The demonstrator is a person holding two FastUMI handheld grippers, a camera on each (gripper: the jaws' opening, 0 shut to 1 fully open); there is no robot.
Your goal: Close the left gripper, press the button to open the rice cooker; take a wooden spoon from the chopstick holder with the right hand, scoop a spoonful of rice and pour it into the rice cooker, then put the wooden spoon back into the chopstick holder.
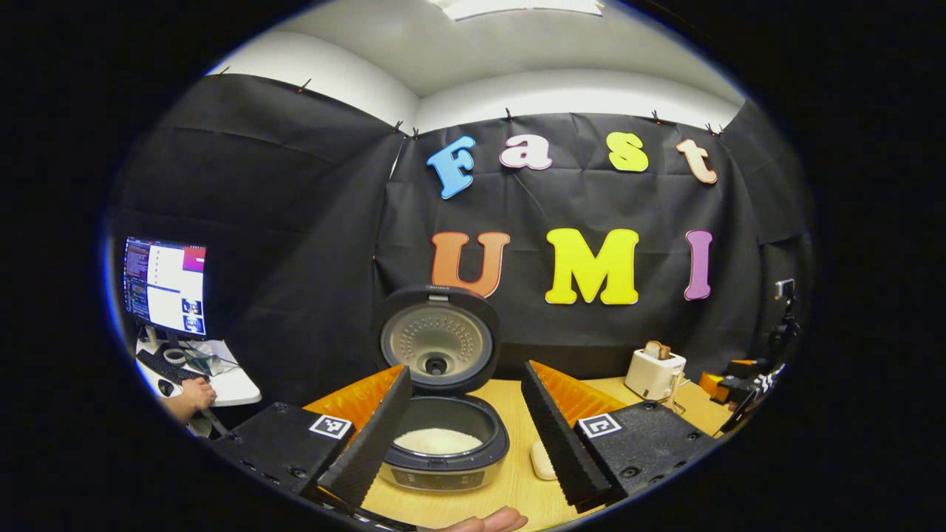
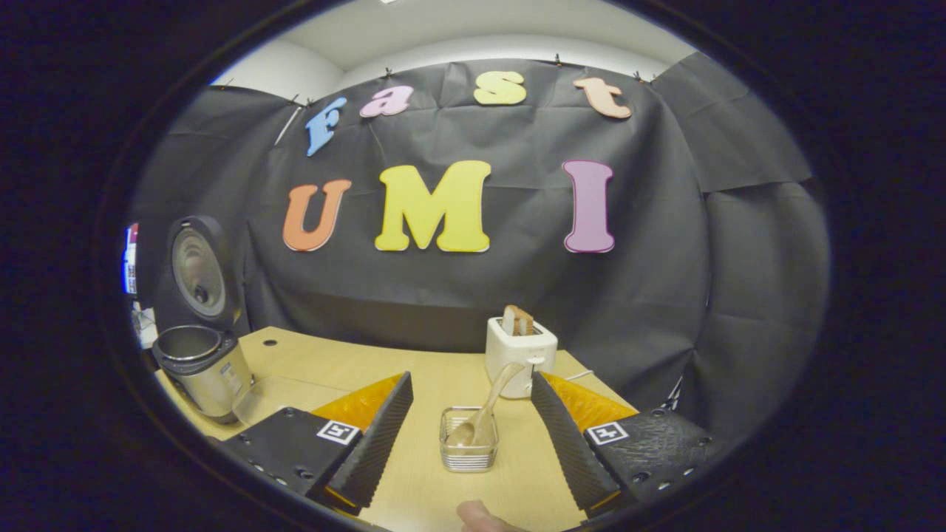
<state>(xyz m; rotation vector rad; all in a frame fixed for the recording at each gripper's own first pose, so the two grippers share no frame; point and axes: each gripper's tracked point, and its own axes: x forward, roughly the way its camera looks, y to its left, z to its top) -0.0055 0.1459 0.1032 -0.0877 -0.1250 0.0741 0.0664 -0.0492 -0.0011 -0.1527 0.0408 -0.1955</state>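
— Fingers first: where do they stand?

— Both pairs are spread wide and hold nothing. The right gripper (image 2: 469,436) frames the chopstick holder (image 2: 468,448) straight ahead, between its fingers and a little beyond the tips, on the wooden table (image 2: 369,362).

— And the wooden spoon (image 2: 488,406)?

— It stands in the holder, bowl down, handle leaning up and away to the right, toward the toaster (image 2: 519,353) behind. That tilted handle is the long axis to close across — I judge the right hand needs only go forward and slightly up.

— The rice cooker (image 1: 442,436)?

— Lid up already, white rice in the pot, dead ahead between the left gripper's (image 1: 458,436) parted fingers. From the right gripper view it sits far left, well apart from the holder — so the spoon is the right hand's job.
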